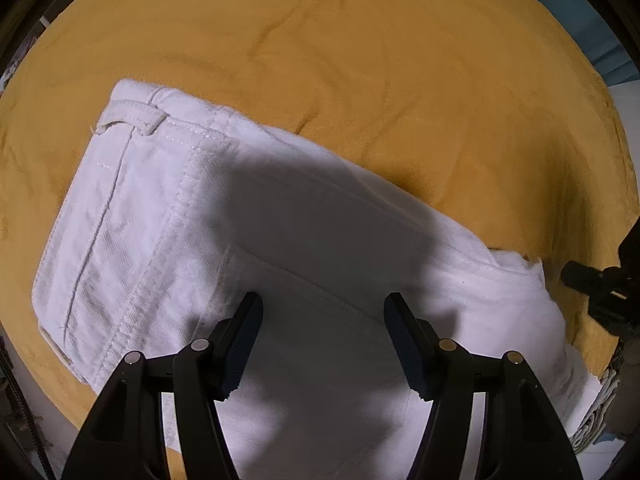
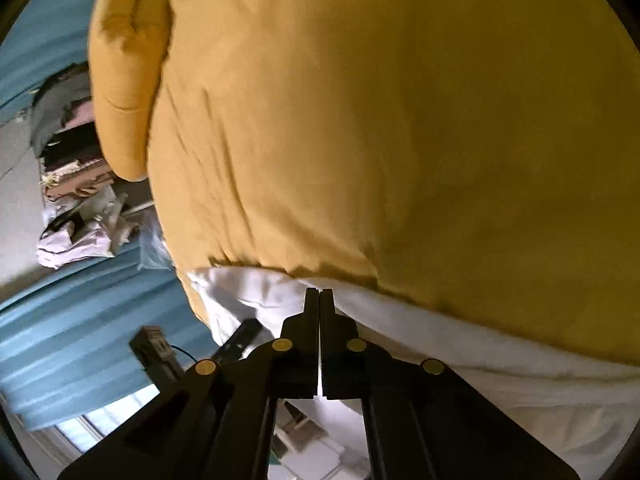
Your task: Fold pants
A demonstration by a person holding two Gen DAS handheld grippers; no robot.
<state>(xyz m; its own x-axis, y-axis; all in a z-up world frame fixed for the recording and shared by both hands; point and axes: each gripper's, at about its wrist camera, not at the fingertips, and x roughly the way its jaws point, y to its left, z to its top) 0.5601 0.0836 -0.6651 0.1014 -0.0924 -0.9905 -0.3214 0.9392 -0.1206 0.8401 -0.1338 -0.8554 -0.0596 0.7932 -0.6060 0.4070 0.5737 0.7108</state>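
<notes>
White pants (image 1: 224,216) lie folded into a compact rectangle on a mustard-yellow blanket (image 1: 360,60), waistband and belt loop at the upper left. My left gripper (image 1: 323,312) points down over the pants' near part. It is open, with both fingers (image 1: 244,340) apart above the cloth and nothing pinched. In the right wrist view my right gripper (image 2: 320,296) is shut, its fingertips pressed together in front of white cloth (image 2: 256,292) below the blanket's (image 2: 400,120) edge. I cannot tell whether that cloth is the pants, and no fabric shows between the pads. A dark part of the right gripper (image 1: 600,292) shows beside the pants' right end.
Blue curtains (image 2: 60,320) hang to the left of the bed. A heap of mixed clothes (image 2: 76,184) lies beyond the blanket's left edge. A small black device with a wire (image 2: 154,350) sits low on the left. The blanket spreads wide beyond the pants.
</notes>
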